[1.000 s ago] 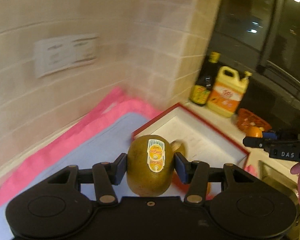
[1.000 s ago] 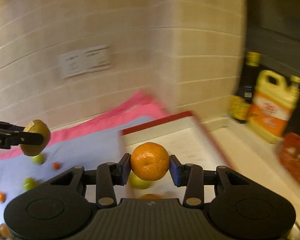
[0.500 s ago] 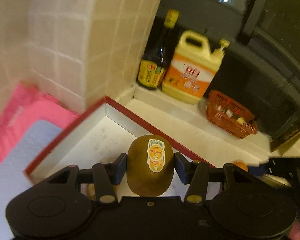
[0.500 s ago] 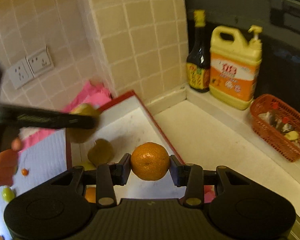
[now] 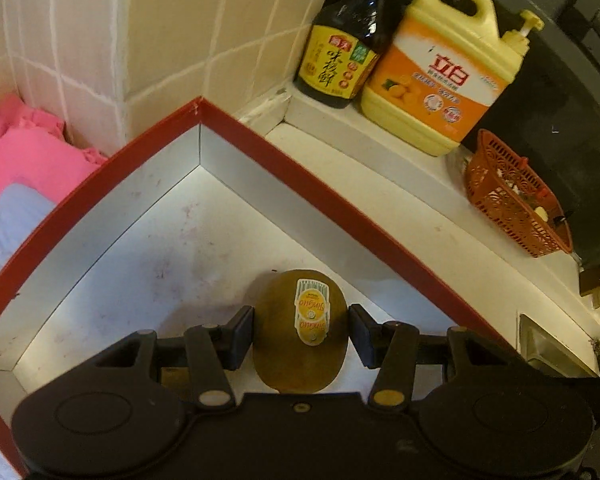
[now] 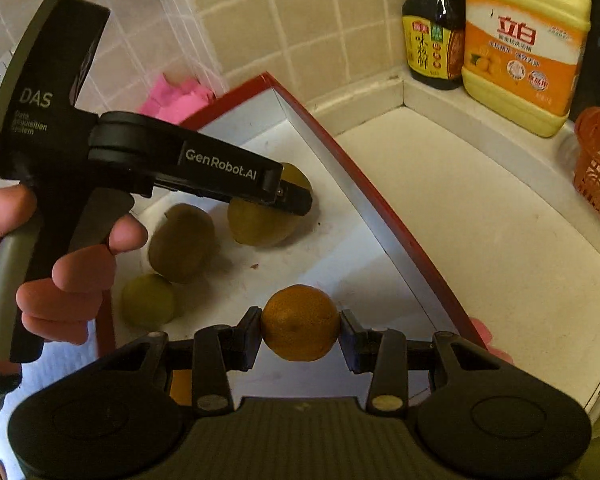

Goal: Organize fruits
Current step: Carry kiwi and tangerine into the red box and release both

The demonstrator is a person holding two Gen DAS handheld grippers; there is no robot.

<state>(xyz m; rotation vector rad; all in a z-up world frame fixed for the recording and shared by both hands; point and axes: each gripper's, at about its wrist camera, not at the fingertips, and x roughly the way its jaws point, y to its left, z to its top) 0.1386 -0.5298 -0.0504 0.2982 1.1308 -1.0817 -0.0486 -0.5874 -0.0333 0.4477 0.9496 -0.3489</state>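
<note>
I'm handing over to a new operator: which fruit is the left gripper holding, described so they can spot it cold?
Start at the red-rimmed white tray in the tiled corner, near the soy sauce bottle and yellow detergent jug. Over its floor, the left gripper clamps a brown kiwi. Its yellow-and-white sticker faces up; the tray's loose kiwi shows none.

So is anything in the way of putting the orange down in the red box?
Nothing visible blocks it. The right gripper holds the orange above a bare patch of the red box. The loose kiwi, a green fruit and the left gripper with its kiwi sit further left and back.
</note>
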